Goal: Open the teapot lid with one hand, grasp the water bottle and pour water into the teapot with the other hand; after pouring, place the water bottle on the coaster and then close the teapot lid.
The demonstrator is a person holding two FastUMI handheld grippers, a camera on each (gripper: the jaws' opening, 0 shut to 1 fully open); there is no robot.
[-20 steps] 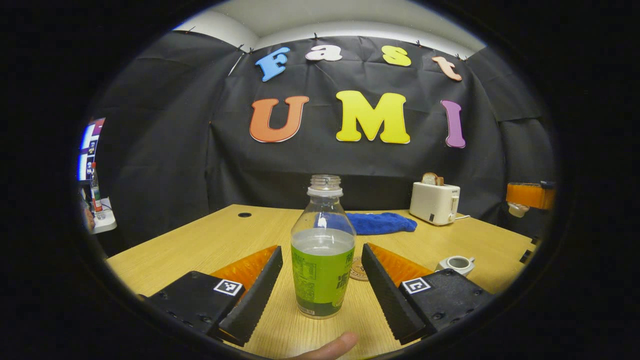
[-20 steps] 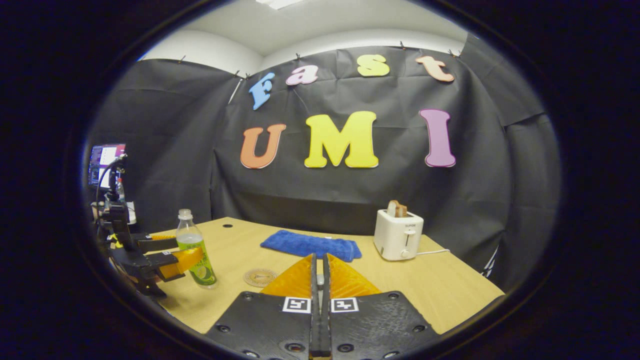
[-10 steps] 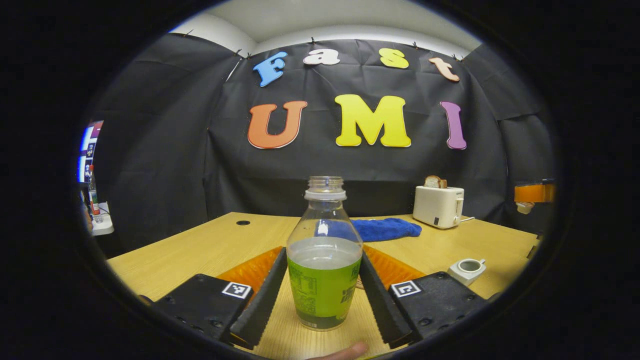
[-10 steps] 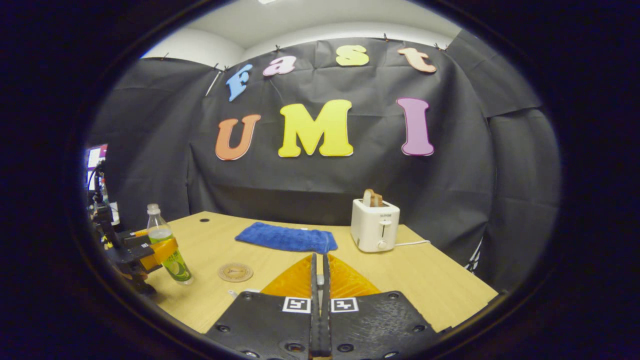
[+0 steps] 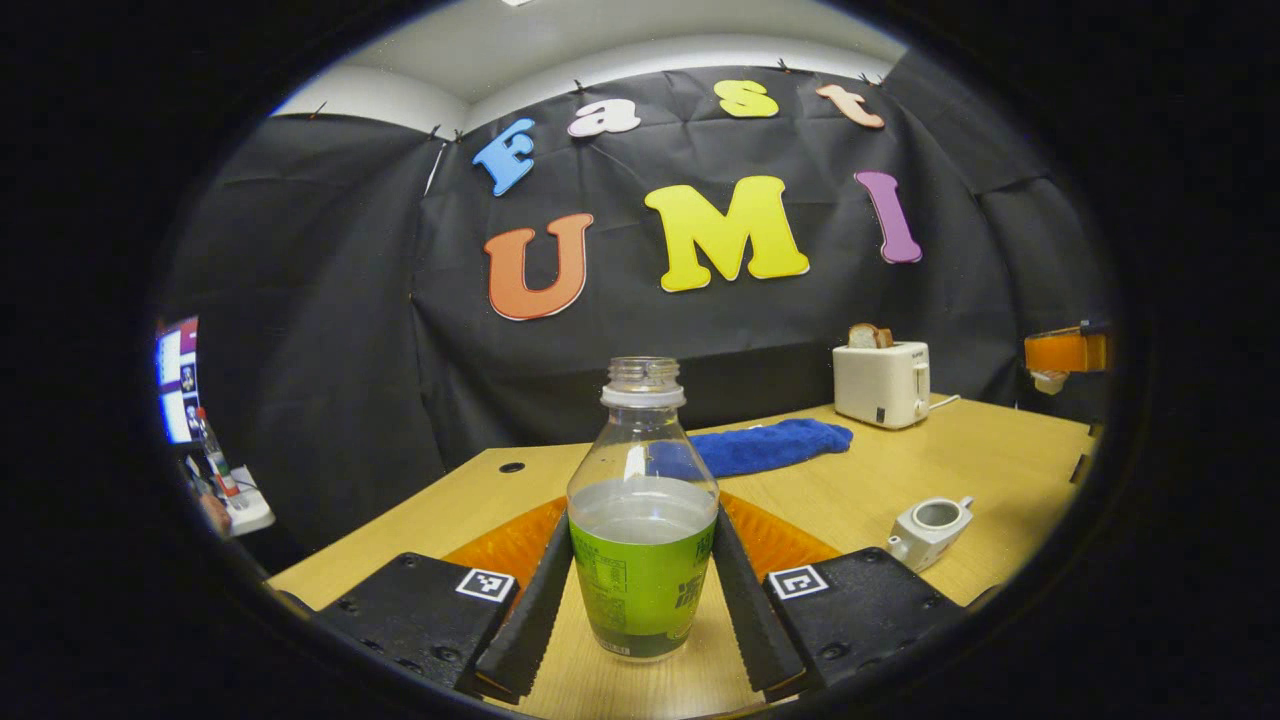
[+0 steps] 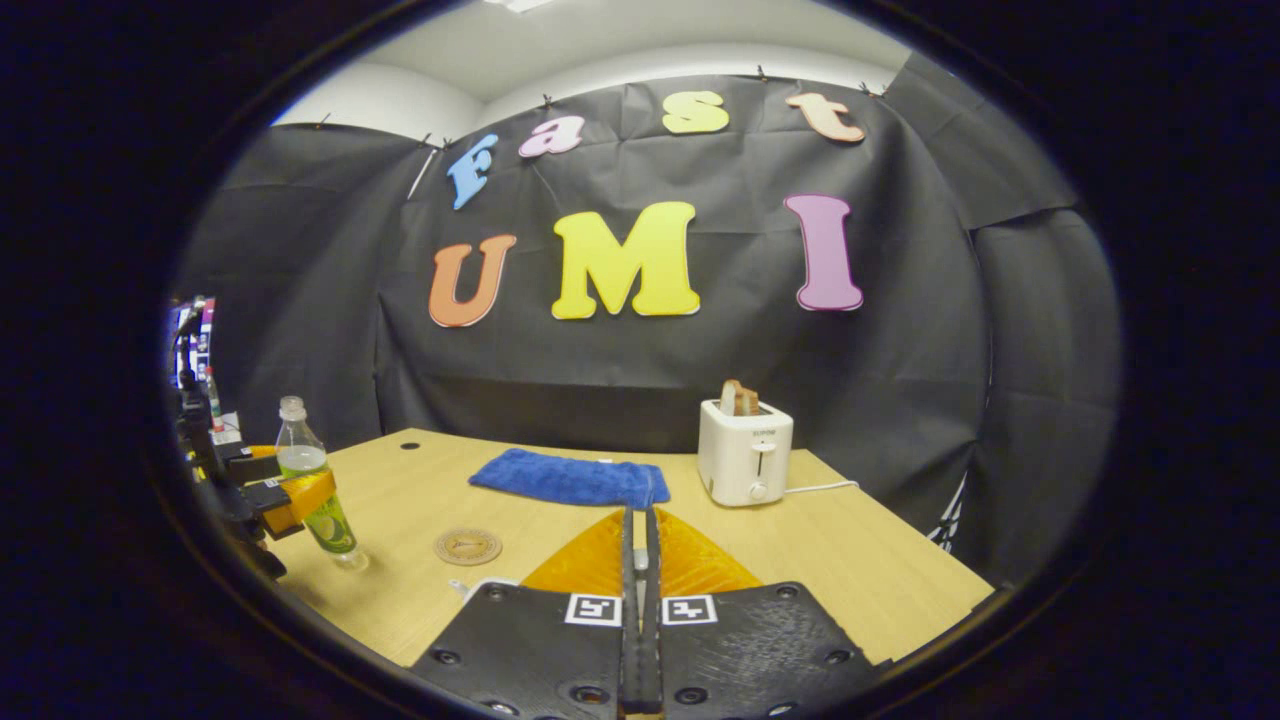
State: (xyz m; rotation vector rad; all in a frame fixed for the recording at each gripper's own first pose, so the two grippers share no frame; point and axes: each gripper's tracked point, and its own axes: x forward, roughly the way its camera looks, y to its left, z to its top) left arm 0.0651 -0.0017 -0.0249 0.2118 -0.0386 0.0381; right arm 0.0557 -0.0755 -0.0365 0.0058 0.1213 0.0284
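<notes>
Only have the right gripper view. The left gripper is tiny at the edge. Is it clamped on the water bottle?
Observer: Yes. In the left gripper view the left gripper has both jaws pressed against the label sides of the water bottle.
Operator: Cap off?
Observer: Off. The neck is open, and the water level sits just above the label.
Operator: Teapot? I barely see it.
Observer: The teapot stands on the table to the right of the bottle in that view, with no lid on it and its opening facing up.
</notes>
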